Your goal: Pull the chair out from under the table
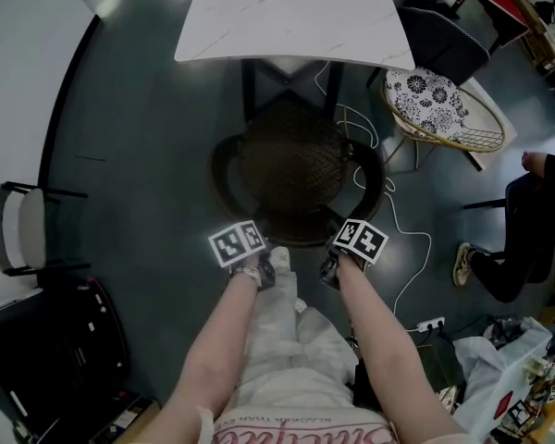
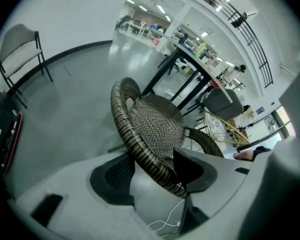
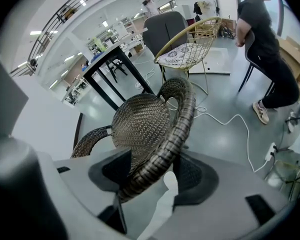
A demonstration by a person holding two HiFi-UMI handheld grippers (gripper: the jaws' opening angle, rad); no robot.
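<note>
the left claw [image 1: 270,265] and right claw [image 1: 331,267] sit closest, at the ends of the person's forearms. each is clamped on the back rim [image 2: 140,149] of the wicker chair [image 1: 291,169]. the left gripper view shows the woven band running between the two dark pads, and the right gripper view shows the same on the other side of the curve [image 3: 162,154].

the chair stands on the grey floor just in front of the worktop [image 1: 287,17]. its far edge is near the black legs of the worktop, and most of the seat already shows clear of the white top.

it looks like a light, hollow weave over a stiff frame, so it should probably slide or tip easily. the thick rim is likely the firmest hold. its ribbed wrap should give good grip, though the weave could flex or scuff under a hard squeeze. two holds spread apart on the rim should keep it from swinging.

a white cable [image 1: 407,239] loops on the floor beside the chair's right side, towards a power strip [image 1: 430,324], and could snag a leg. a wire chair [image 1: 435,100] with a patterned cushion stands near on the right, with a seated person [image 1: 523,225] beyond it. a folding chair [image 1: 28,229] is well apart on the left. the holder's own legs [image 1: 291,340] are directly behind, so they'd need to step back.
</note>
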